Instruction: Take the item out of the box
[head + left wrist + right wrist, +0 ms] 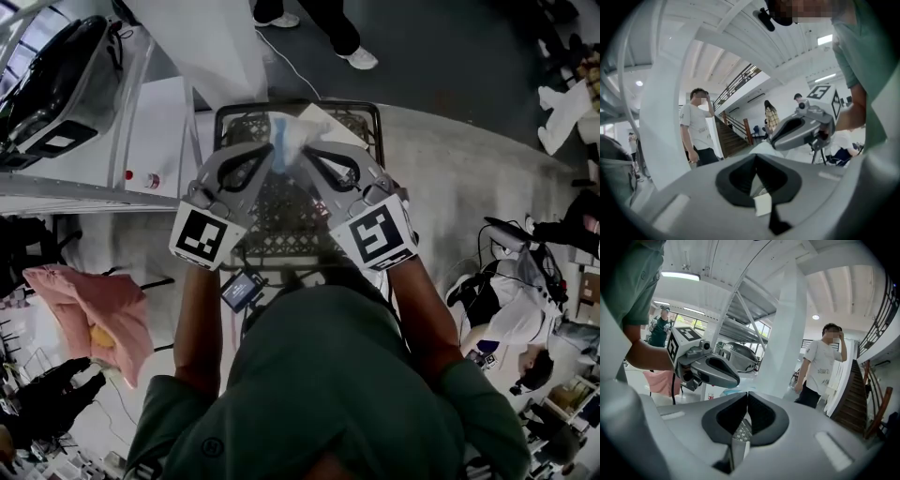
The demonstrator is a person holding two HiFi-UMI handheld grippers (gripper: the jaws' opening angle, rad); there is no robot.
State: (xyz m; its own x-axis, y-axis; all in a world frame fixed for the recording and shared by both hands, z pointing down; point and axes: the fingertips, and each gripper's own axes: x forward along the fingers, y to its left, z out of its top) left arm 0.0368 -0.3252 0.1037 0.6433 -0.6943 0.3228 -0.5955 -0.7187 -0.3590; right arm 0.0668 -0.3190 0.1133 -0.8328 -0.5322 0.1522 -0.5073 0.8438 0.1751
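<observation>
In the head view a black wire box [361, 117] stands on the floor below me. Above it hangs the item, a thin white and light-blue packet [292, 139], pinched from both sides. My left gripper [273, 150] is shut on its left edge and my right gripper [306, 153] is shut on its right edge. The left gripper view shows closed jaws [757, 157] with the white packet [761, 147] just past them and the right gripper's body beyond. In the right gripper view the jaws [747, 394] are closed too, a light-blue edge of the packet [732, 391] beside them.
A white column [211, 47] rises just beyond the box. A metal shelf with a dark machine [56, 84] stands at the left, a pink cloth [89, 319] below it. A person [819, 366] stands close by, near stairs [731, 138]. Other people sit at the right.
</observation>
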